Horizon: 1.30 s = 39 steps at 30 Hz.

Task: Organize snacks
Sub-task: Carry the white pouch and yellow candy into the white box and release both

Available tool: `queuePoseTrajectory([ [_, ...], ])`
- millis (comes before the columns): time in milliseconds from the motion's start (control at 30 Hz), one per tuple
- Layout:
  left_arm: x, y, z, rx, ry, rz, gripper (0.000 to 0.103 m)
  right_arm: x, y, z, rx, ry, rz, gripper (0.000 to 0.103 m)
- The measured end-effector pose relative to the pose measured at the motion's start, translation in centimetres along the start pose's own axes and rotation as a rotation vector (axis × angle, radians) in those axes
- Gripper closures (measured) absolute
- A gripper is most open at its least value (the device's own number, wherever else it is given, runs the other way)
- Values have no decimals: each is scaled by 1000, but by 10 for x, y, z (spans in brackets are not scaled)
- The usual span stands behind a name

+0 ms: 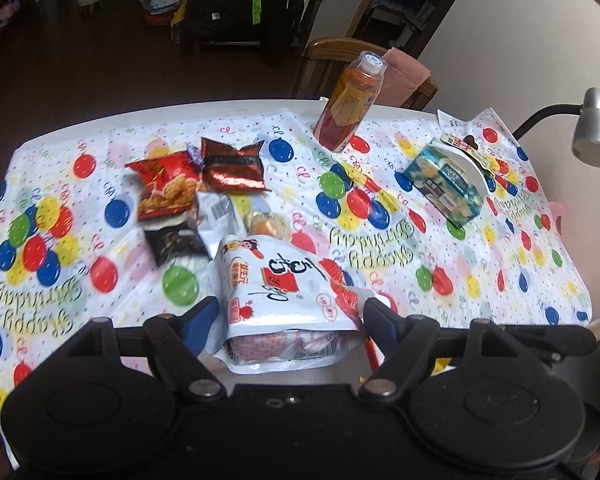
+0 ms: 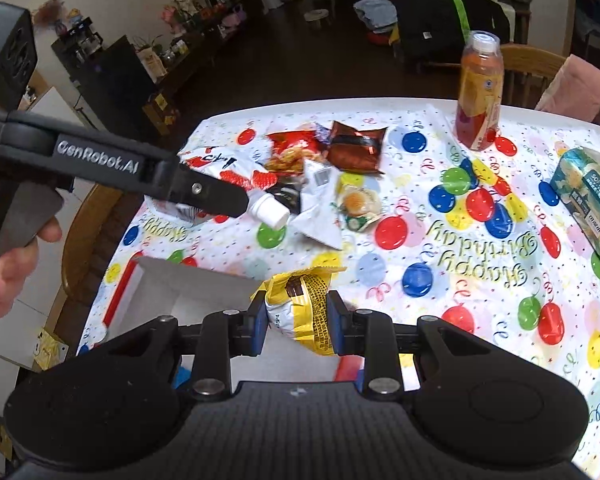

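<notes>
Right gripper [image 2: 297, 318] is clamped on a yellow snack packet [image 2: 302, 307], its blue pads pressing both sides; the packet hangs above the tablecloth, just at 3 o'clock of an open white box [image 2: 172, 296] with a red edge. Left gripper [image 1: 286, 312] stands wide around a white spouted pouch [image 1: 284, 280] printed with strawberries; from its own camera the fingers flank the pouch, and I cannot tell whether the pads press it. In the right wrist view the left gripper's arm reaches in from 9 o'clock, a hand [image 2: 8, 256] behind it, and the pouch's white cap [image 2: 270, 210] pokes out past the finger tip.

Beyond the pouch, toward 11 o'clock in the left wrist view, lies a cluster of snacks: a red snack bag [image 1: 166, 186], a dark red foil bag [image 1: 232, 166] touching it at 3 o'clock, a black packet [image 1: 176, 240] under the red bag, a silver wrapper [image 1: 218, 210] and a small clear packet [image 1: 268, 224] with something orange inside.

Farther out, at 12 o'clock, an orange drink bottle [image 1: 350, 104] stands upright near the far table edge. At 2 o'clock sits a tissue pack [image 1: 446, 180], well apart from the snacks. A balloon tablecloth [image 1: 380, 240] covers the table, and a grey lamp head [image 1: 594, 132] hangs at 3 o'clock.
</notes>
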<state>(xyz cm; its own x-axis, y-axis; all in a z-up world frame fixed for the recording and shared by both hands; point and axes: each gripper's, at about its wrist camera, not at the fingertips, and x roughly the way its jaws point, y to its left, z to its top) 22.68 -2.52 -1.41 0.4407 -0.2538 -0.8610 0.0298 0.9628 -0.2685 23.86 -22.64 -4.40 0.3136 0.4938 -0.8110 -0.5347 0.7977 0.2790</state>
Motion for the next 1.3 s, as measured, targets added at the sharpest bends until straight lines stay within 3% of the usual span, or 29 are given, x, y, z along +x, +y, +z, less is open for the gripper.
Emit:
queuePoseTrajectory([
  [533,-20,32,-82,-7,22,35,26,21,42,-47,-23,79,21,74],
  [933,19,45,-123,13,61,84,25,67,59,-73,-95,171,-22,74],
  [1300,63,55,-140,16,109,108,26,106,64,-88,-132,242,-46,74],
])
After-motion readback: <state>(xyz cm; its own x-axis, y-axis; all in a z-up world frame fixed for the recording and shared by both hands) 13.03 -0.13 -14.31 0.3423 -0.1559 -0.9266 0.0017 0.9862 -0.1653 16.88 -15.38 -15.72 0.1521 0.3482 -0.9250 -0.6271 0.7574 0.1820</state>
